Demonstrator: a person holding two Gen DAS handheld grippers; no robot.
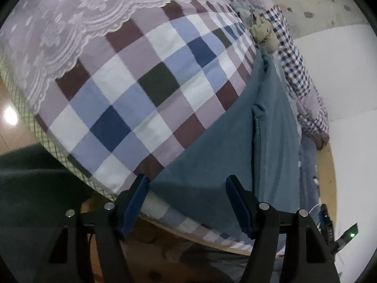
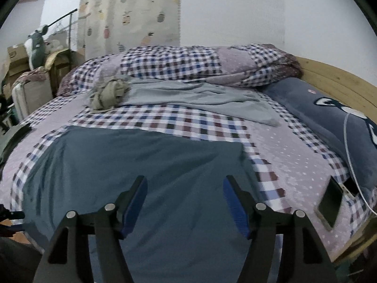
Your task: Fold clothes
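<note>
Both grippers are wide open, nothing held. The left gripper (image 1: 186, 181) hangs over the teal garment's (image 1: 212, 155) edge at the bedside; the right gripper (image 2: 185, 182) hovers above that garment (image 2: 141, 162), spread flat on the checkered bedspread (image 2: 207, 122).

No words or numbers can be read in either view. The brown cardboard box (image 2: 17, 52) at the far left has a dark mark on its side, but it is too small and blurry to read. The blue pillow (image 2: 329, 115) has a white picture on it, not letters.
</note>
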